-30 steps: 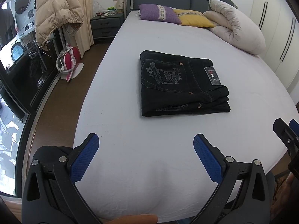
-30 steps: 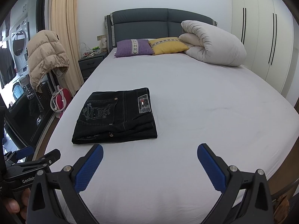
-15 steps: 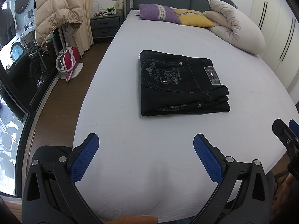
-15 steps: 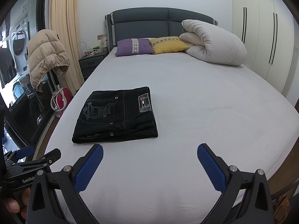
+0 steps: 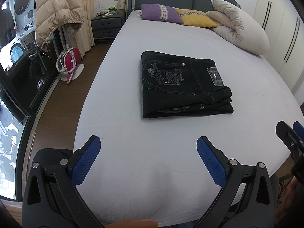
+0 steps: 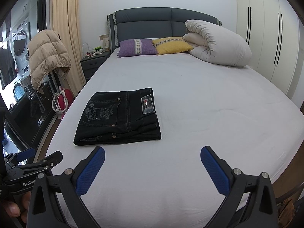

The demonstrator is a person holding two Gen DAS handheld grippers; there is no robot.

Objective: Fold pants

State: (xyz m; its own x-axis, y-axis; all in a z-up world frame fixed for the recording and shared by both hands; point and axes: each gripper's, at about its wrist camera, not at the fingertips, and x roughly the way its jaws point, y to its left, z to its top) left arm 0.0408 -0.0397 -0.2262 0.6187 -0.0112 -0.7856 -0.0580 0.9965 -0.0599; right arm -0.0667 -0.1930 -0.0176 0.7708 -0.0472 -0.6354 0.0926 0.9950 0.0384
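- Looking along the left gripper (image 5: 148, 156): its jaws are standing wide apart, gripping nothing; the folded pants (image 5: 185, 84) are lying ahead, slightly right, on the bed (image 5: 133, 180), long axis crosswise.
- Looking along the right gripper (image 6: 152, 166): it is gaping empty too; the pants (image 6: 118, 116) are sitting ahead-left, seemingly nearer the left gripper.

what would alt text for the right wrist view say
Black pants lie folded into a neat rectangle on a bed, untouched. The open right hand-held gripper hovers just short of them, with pillows and a rolled duvet at the headboard.
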